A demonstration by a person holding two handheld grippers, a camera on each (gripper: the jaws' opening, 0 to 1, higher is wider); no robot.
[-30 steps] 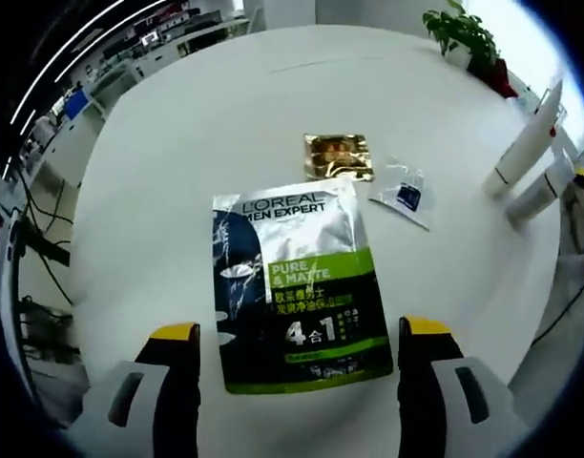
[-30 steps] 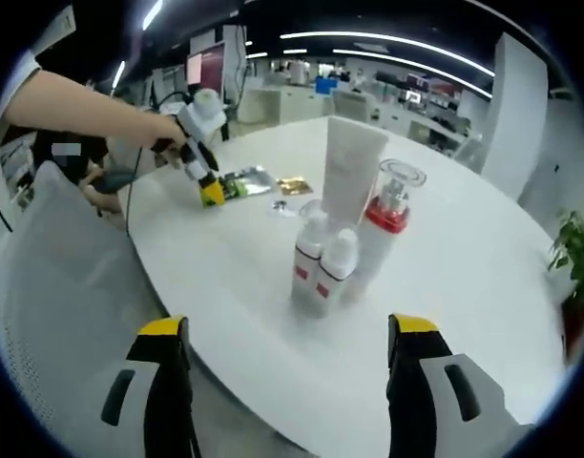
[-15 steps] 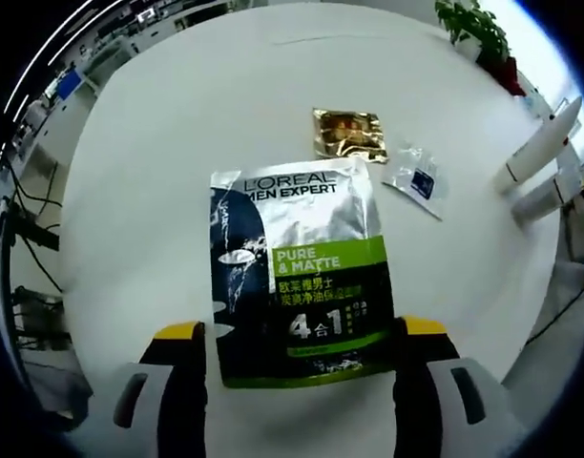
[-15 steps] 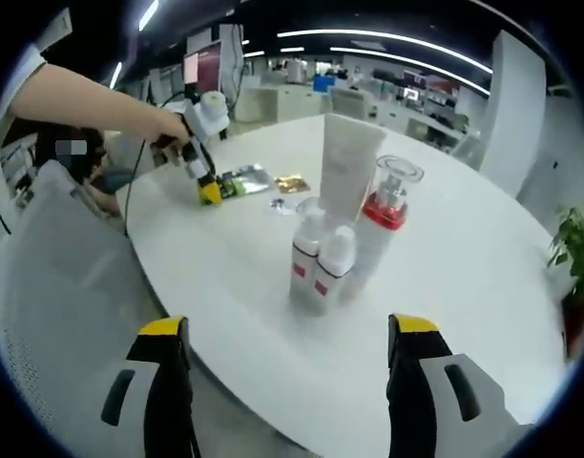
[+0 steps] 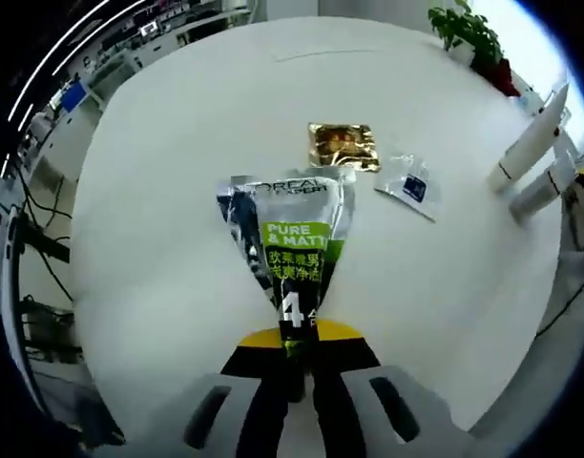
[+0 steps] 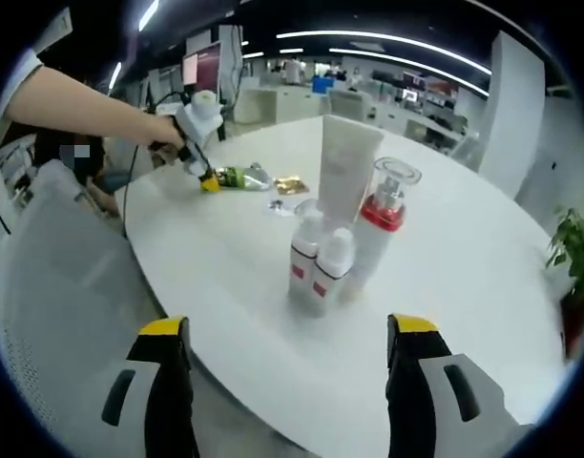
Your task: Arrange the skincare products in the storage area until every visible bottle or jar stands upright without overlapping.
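My left gripper (image 5: 298, 340) is shut on the near edge of a silver, green and black L'Oreal Men Expert sachet pack (image 5: 290, 237), which is creased and pinched into a wedge on the white round table (image 5: 168, 153). Seen from the right gripper view, that left gripper (image 6: 207, 180) is far off with the pack (image 6: 244, 176) in it. An upright white tube (image 6: 347, 167), a clear bottle with a red collar (image 6: 381, 229) and two small white bottles (image 6: 321, 262) stand bunched together. My right gripper (image 6: 287, 377) hangs open short of them, off the table's edge.
A gold sachet (image 5: 343, 146) and a small clear sachet (image 5: 407, 188) lie flat beyond the pack. The tube (image 5: 532, 141) and a small bottle (image 5: 543, 189) stand at the right. A potted plant (image 5: 469, 33) sits at the far edge. A grey chair (image 6: 53, 286) is at the left.
My left gripper has shut on the pack's near edge, and the flat pack has buckled into a wedge. The right gripper and the bottle cluster have stayed put.
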